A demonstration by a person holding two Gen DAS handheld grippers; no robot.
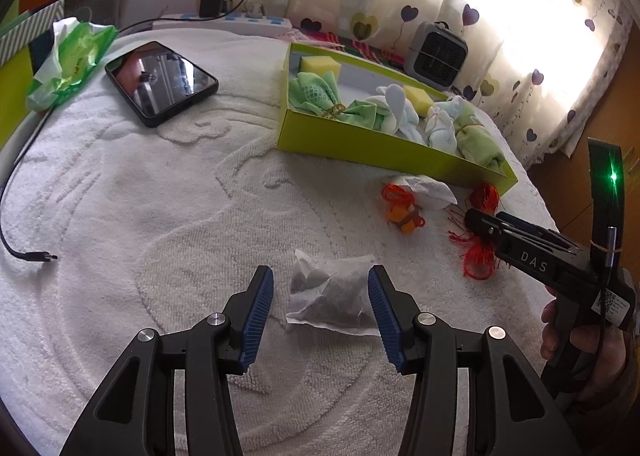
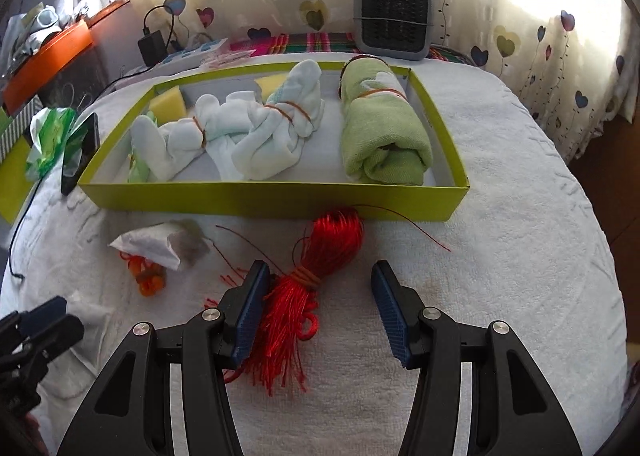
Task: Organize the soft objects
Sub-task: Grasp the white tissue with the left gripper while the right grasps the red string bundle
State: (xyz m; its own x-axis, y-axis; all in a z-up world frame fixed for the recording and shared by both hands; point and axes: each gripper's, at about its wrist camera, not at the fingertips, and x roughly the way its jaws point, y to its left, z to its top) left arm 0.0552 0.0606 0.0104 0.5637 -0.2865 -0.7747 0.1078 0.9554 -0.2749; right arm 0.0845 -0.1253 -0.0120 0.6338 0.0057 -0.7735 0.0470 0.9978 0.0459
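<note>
The left tool is lowered over a white towelling cloth that covers the surface; its blue ribbed pads stand released on either side of a translucent paper sachet of dark filling, the right pad just beside the sachet's edge, the left pad apart from it; whether the right pad touches cannot be told. The right tool likewise stands released, straddling a red tasselled bundle of thread bound at its waist; the bundle lies against the left pad and well clear of the right one. Beyond both, at the far side, sits a shallow lime-green cardboard tray holding rolled white cloths tied with rubber bands, a rolled pale-green towel at its right end and yellow sponge blocks at the far left. Just in front of the tray lie a second white sachet and a small orange knotted lump. At the far left rests a black smartphone; a grey fan heater stands behind the tray.
</note>
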